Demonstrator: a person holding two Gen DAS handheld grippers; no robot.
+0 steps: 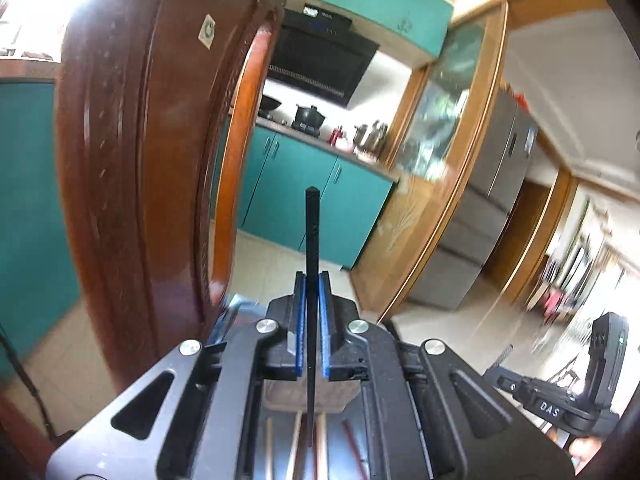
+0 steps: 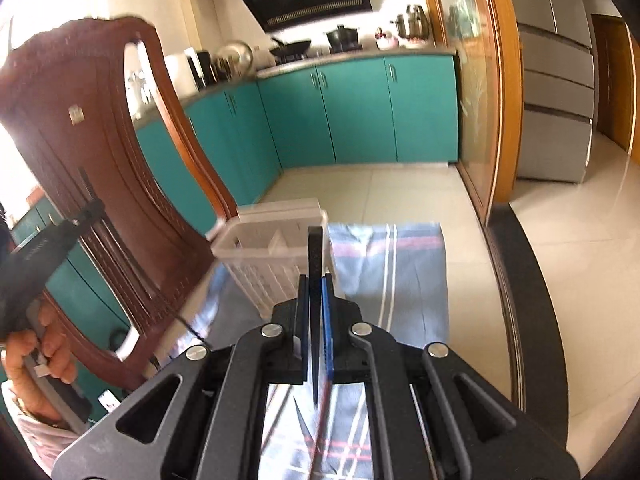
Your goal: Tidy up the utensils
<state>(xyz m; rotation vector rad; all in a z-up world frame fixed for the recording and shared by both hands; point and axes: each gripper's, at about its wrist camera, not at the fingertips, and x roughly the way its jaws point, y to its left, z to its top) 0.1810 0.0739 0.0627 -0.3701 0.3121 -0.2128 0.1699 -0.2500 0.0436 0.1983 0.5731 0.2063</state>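
Observation:
My left gripper [image 1: 312, 280] is shut on a black chopstick [image 1: 311, 236] that sticks forward and up past the fingertips, held in the air and facing the kitchen. Below it several more chopsticks [image 1: 298, 444] show through the gripper frame. My right gripper [image 2: 314, 282] is shut on another black chopstick [image 2: 315, 252], held above the table just in front of a white slotted utensil holder [image 2: 272, 248]. The holder stands on a blue striped cloth [image 2: 400, 272]. The other gripper shows at the right edge of the left wrist view [image 1: 576, 396] and at the left edge of the right wrist view [image 2: 44, 240].
A brown wooden chair back [image 2: 100, 152] stands close on the left, also filling the left of the left wrist view [image 1: 140, 160]. The table's dark edge [image 2: 532, 280] runs along the right. Teal kitchen cabinets [image 2: 360, 112] and a steel fridge [image 2: 556, 80] lie beyond.

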